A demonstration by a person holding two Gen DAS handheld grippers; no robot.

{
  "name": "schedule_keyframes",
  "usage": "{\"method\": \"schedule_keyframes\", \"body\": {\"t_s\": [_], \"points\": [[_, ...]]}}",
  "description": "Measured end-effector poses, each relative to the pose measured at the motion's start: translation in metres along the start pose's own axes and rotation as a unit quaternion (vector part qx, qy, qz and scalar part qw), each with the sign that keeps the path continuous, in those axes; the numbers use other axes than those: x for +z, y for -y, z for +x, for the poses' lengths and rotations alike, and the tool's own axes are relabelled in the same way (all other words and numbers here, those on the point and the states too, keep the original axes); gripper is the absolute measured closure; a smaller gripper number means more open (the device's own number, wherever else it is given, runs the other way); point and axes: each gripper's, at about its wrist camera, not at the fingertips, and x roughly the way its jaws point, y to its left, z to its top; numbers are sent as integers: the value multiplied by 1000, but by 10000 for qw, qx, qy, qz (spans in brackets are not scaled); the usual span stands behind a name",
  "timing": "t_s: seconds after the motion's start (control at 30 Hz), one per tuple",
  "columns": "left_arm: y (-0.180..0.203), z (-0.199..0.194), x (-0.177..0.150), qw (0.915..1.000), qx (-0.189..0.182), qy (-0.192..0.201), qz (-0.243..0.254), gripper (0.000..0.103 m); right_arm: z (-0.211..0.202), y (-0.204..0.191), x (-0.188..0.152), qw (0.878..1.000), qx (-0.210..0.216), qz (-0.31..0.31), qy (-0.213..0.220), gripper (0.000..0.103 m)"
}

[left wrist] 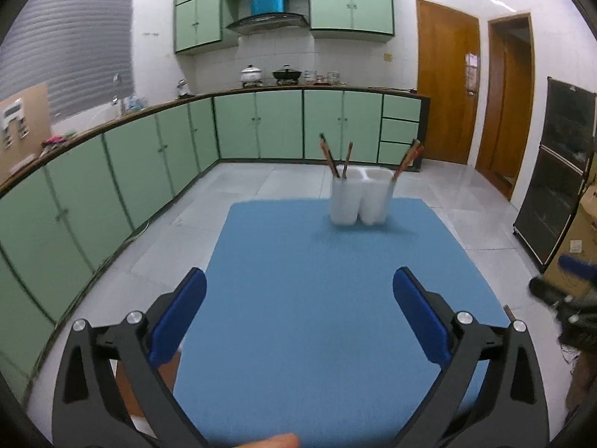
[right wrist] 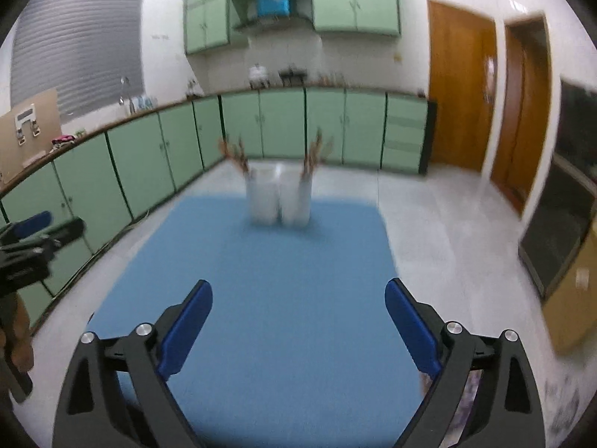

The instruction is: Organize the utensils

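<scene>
A blue mat [left wrist: 317,298] covered the table. At its twelve o'clock edge stood a white two-compartment utensil holder [left wrist: 360,201], with wooden-handled utensils [left wrist: 330,156] leaning in both compartments.

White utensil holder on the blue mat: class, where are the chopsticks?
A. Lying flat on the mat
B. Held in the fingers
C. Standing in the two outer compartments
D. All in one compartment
C: the white utensil holder has chopsticks sticking up at both its left and right ends.

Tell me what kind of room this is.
Almost certainly a home kitchen: green cabinets run under a long counter, a range hood hangs above pots on a stove, and a faucet stands by the window.
</scene>
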Motion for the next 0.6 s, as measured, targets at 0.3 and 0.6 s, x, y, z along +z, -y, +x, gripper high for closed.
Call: {"method": "schedule_keyframes", "body": {"t_s": [0.3, 0.6], "points": [[10, -95, -71, 9998, 152, -140, -36, 6, -80, -18, -46, 9988, -445, 177, 77, 6], [19, -159, -79, 9998, 185, 107, -48, 5, -132, -35, -53, 9960, -528, -94, 716, 6]]}}
